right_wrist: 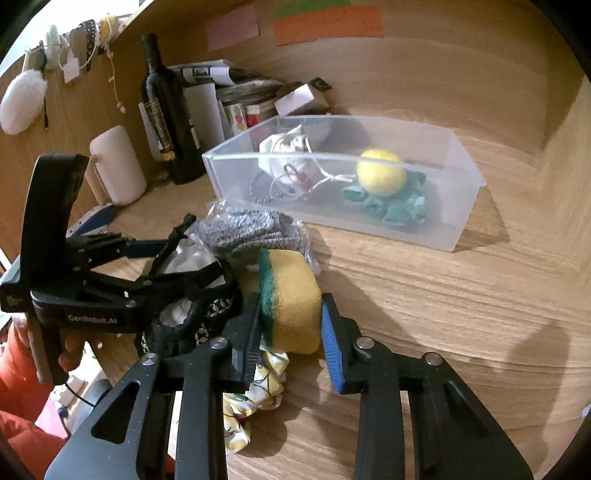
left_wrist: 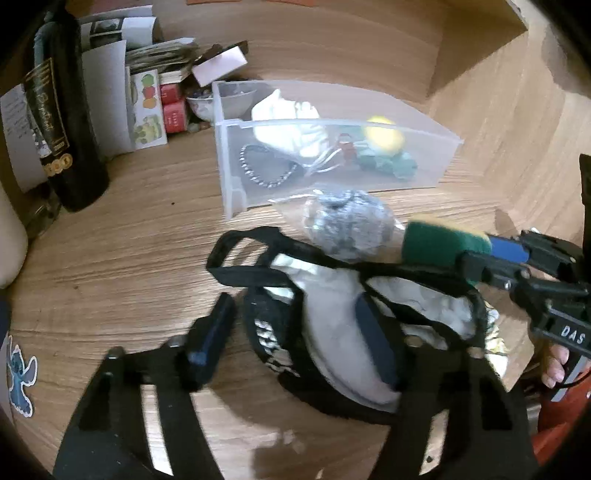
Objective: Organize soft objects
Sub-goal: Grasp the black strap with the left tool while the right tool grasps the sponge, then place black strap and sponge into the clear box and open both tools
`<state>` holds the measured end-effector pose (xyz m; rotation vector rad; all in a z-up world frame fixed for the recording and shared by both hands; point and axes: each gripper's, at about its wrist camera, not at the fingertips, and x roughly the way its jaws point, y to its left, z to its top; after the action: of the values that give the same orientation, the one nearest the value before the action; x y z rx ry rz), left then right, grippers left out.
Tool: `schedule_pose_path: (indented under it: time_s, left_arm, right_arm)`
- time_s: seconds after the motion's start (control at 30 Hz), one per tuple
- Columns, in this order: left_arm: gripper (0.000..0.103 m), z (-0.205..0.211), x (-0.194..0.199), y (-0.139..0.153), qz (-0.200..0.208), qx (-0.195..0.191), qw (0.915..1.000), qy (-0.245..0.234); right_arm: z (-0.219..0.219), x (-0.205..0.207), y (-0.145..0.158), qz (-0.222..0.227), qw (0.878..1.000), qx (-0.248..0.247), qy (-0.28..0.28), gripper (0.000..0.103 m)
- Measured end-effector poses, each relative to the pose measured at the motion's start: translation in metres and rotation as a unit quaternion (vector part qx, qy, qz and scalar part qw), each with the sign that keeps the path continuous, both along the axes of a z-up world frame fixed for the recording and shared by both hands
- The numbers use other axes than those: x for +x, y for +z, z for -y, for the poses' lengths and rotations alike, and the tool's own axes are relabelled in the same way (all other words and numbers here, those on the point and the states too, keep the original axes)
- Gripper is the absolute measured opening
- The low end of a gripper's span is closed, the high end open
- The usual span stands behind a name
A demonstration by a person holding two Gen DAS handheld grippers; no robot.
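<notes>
A clear plastic bin [right_wrist: 458, 221] [left_wrist: 229, 184] on the wooden desk holds a white cloth pouch [right_wrist: 284, 151], a yellow ball [right_wrist: 380, 171] on green fabric, and a bead chain. In front of it lies a pile: a grey knit piece in plastic [right_wrist: 251, 229] [left_wrist: 347, 225], a black bag with white cloth inside [left_wrist: 343, 332] [right_wrist: 192, 291], and a patterned cloth [right_wrist: 255, 402]. My right gripper [right_wrist: 290, 328] [left_wrist: 476, 258] is shut on a yellow-green sponge [right_wrist: 291, 299] [left_wrist: 443, 238]. My left gripper [left_wrist: 295, 339] is open, its fingers straddling the black bag's edge.
A dark wine bottle [right_wrist: 162, 107] [left_wrist: 66, 122], papers and small boxes [left_wrist: 147, 96], and a cream cylinder [right_wrist: 118, 162] stand at the back left. Wooden walls enclose the desk behind and at right. Coloured notes [right_wrist: 325, 22] hang on the back wall.
</notes>
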<state>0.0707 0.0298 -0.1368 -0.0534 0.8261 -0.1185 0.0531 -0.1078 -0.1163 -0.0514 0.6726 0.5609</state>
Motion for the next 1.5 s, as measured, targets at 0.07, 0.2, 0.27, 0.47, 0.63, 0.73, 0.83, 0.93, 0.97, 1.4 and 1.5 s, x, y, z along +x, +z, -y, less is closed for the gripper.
schedule_pose_path:
  time_s: [0.07,0.2,0.27,0.47,0.63,0.73,0.83,0.93,0.97,1.4,1.5]
  left_arm:
    - [0.047,0.002,-0.002,0.001,0.003,0.005,1.0000,0.001]
    - [0.027,0.004,-0.005,0.005,0.015,0.019,0.9997,0.006]
    - [0.022,0.004,-0.008,0.009,0.023,0.025,0.9994,0.007]
    - [0.014,-0.002,-0.015,0.029,0.055,0.036,0.9975,0.027]
    - [0.013,-0.012,-0.018,0.049,0.086,0.045,0.9944,0.043]
    - [0.013,-0.015,-0.020,0.063,0.109,0.054,0.9912,0.052]
    - [0.013,-0.019,-0.020,0.082,0.136,0.063,0.9868,0.060]
    - [0.013,-0.023,-0.016,0.095,0.157,0.064,0.9833,0.066]
    - [0.013,-0.024,-0.015,0.100,0.164,0.064,0.9820,0.069]
    - [0.013,-0.014,0.027,0.142,0.233,0.048,0.9683,0.074]
    - [0.013,-0.007,0.043,0.145,0.234,0.032,0.9696,0.063]
  right_arm:
    - [0.003,-0.002,0.004,0.008,1.000,0.005,-0.004,0.027]
    - [0.009,-0.005,0.011,0.023,1.000,0.012,-0.017,0.027]
    - [0.011,-0.006,0.014,0.028,0.999,0.015,-0.021,0.027]
    - [0.016,-0.008,0.023,0.046,0.998,0.020,-0.032,0.027]
    - [0.023,-0.006,0.031,0.057,0.997,0.026,-0.044,0.027]
    - [0.028,-0.006,0.036,0.066,0.996,0.030,-0.052,0.027]
    - [0.032,-0.005,0.043,0.079,0.995,0.030,-0.060,0.027]
    - [0.037,-0.004,0.051,0.092,0.993,0.033,-0.068,0.027]
    - [0.039,-0.003,0.054,0.097,0.992,0.035,-0.069,0.027]
    - [0.048,0.021,0.082,0.133,0.986,0.045,-0.092,0.027]
    - [0.050,0.030,0.087,0.136,0.985,0.050,-0.095,0.027]
